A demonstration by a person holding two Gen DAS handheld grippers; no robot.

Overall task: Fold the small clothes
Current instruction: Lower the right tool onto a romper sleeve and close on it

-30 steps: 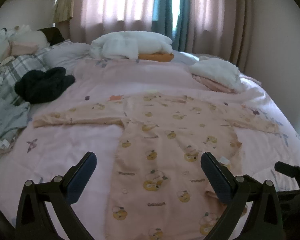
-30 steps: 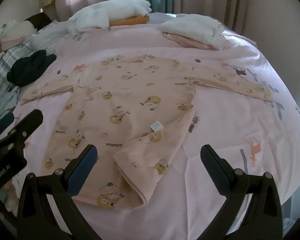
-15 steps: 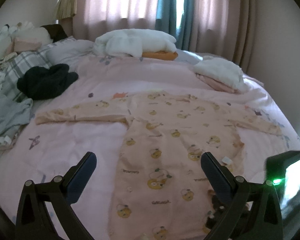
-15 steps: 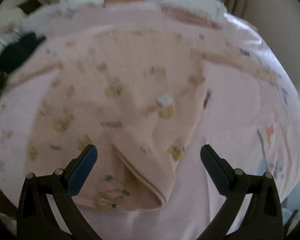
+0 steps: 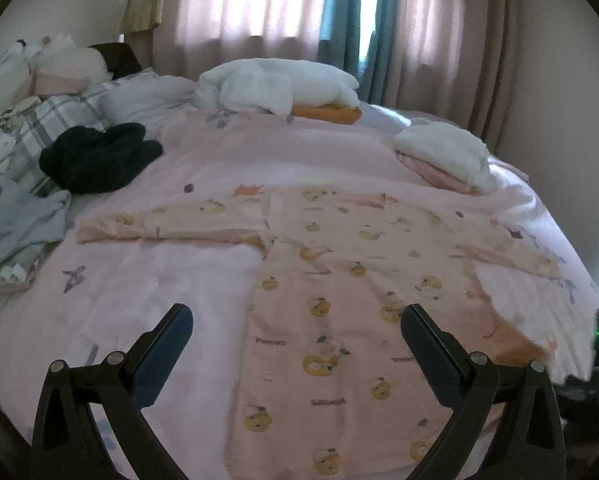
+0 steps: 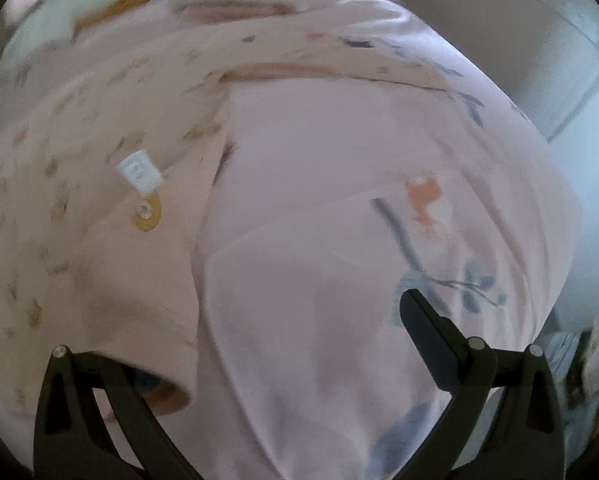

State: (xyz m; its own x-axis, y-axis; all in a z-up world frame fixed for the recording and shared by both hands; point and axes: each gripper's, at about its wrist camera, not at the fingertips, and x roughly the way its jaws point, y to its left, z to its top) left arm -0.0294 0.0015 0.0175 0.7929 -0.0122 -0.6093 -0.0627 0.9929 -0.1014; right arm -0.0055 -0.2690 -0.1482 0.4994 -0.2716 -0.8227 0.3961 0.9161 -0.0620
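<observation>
Left wrist view first: my left tool (image 5: 297, 332) hangs with its two dark-padded fingers spread wide, nothing between them, above the near part of the bed. Spread flat on the pale pink printed bedcover (image 5: 159, 280) is the peach long-sleeved baby garment with yellow bear prints (image 5: 339, 280). Its body runs toward me, and both sleeves reach out sideways, one toward the left side of the bed and one toward the right. At the garment's right lower edge the cloth looks darker and rumpled, near my right finger. Farther back on the bed lie a crumpled black garment (image 5: 99, 158) at the left, a heap of white fluffy cloth on an orange folded item (image 5: 279, 86) near the head, and a second white fluffy pile on pink folded cloth (image 5: 443, 154) at the right. Plaid and grey-blue bedding (image 5: 27, 208) is bunched along the left side. Pink curtains with a teal strip (image 5: 339, 20) hang behind.

Right wrist view, blurred: my right tool (image 6: 239, 344) is low over the bedcover, fingers apart. The right finger (image 6: 431, 344) shows clear over the bare cover; the left finger is mostly hidden under a lifted fold of the peach garment's side edge, so I cannot tell whether it touches the cloth. A small white care label (image 6: 138, 171) sticks out of the garment beside a yellow bear print. The right sleeve stretches across the top of this view.
</observation>
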